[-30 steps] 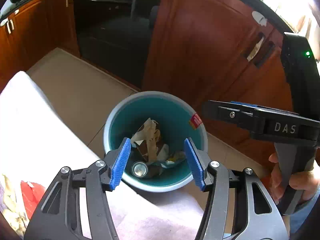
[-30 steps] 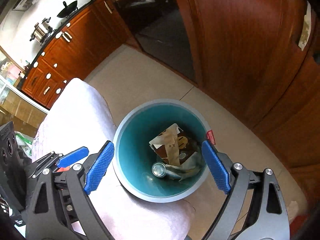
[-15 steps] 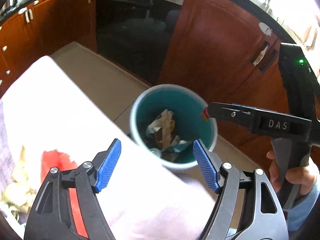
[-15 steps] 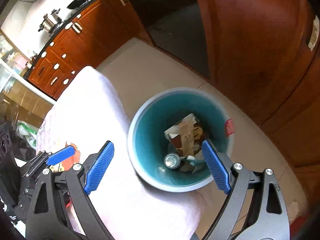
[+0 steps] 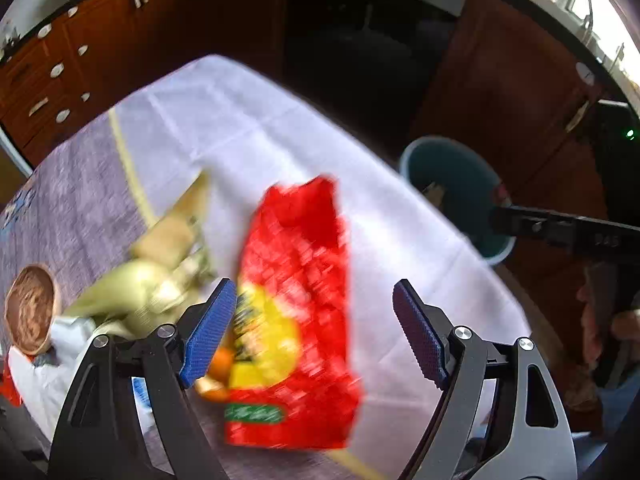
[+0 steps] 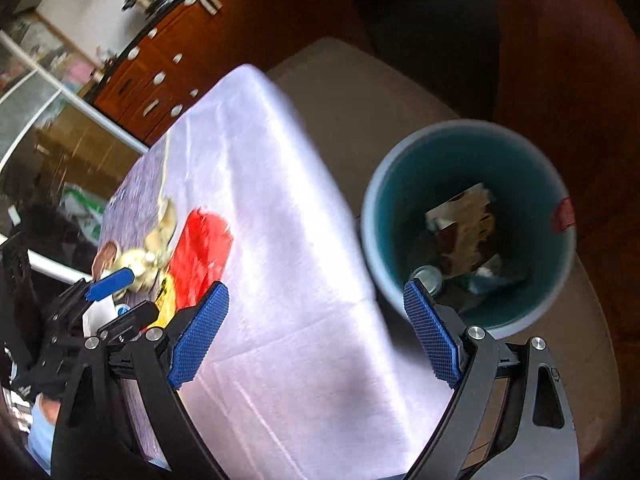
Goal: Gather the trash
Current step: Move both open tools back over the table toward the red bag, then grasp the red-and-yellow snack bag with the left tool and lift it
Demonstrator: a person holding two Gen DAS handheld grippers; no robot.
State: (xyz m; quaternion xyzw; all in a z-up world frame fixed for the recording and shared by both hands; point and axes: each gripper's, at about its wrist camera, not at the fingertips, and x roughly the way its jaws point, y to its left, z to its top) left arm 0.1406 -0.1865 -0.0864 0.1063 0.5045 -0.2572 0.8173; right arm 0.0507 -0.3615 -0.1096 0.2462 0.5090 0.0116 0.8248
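A red and yellow snack bag (image 5: 298,308) lies flat on the white tablecloth (image 5: 248,128); it also shows in the right wrist view (image 6: 198,256). My left gripper (image 5: 314,332) is open and empty, hovering over the bag's lower half. A crumpled gold wrapper (image 5: 160,268) lies left of the bag. The teal trash bin (image 6: 468,224) stands on the floor off the table's right edge, holding paper scraps and a can (image 6: 428,276). My right gripper (image 6: 316,336) is open and empty above the table edge beside the bin.
A brown round cup lid or bowl (image 5: 30,312) sits at the table's left with white tissue below it. Wooden kitchen cabinets (image 5: 80,52) and a dark oven (image 5: 360,40) stand behind. The right gripper's body (image 5: 568,232) crosses the left wrist view near the bin (image 5: 460,188).
Both grippers swung left, away from over the bin and back above the table. The red bag and gold wrapper came into the left view. Both stayed open and empty.
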